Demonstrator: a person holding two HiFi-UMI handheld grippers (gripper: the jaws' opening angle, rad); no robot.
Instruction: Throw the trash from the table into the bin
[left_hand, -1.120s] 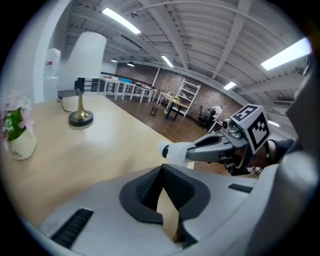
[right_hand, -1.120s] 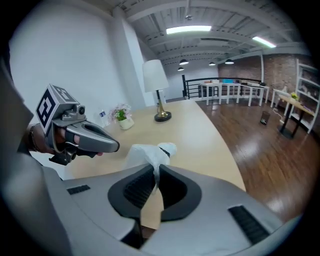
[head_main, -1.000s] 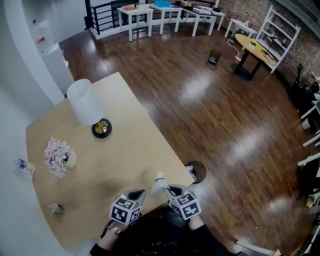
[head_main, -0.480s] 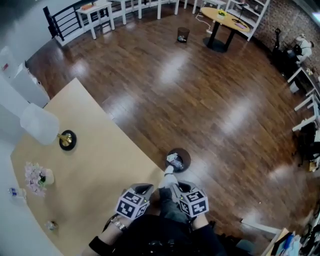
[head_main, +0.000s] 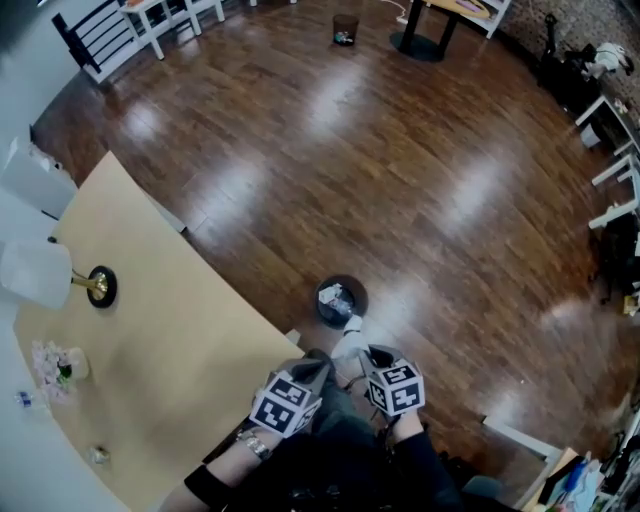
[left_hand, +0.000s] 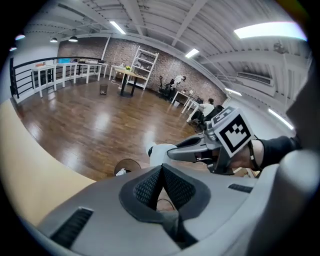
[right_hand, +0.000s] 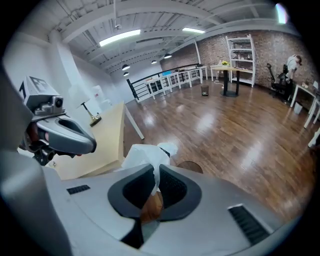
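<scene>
Wood floor (head_main: 400, 150), tan table (head_main: 170, 340); right fingers (right_hand: 173, 190) on white tissue (right_hand: 145, 155) perhaps, left fingers (left_hand: 178, 190) together.

There are two claws, the left claw (head_main: 313, 368) and the right claw (head_main: 357, 352), and one tissue (head_main: 350, 332). Two bins stand toward 12 o'clock, a near bin (head_main: 359, 296) and a far bin (head_main: 346, 19). One tabletop (head_main: 170, 340) at 9 o'clock bears one lamp (head_main: 40, 275), one flower bunch (head_main: 52, 362), one bottle (head_main: 24, 400) and one wrapper (head_main: 97, 456).

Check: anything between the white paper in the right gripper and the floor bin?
Nothing visible. The right gripper, shut on the white paper, hangs just short of the bin; only bare floor lies between.
</scene>
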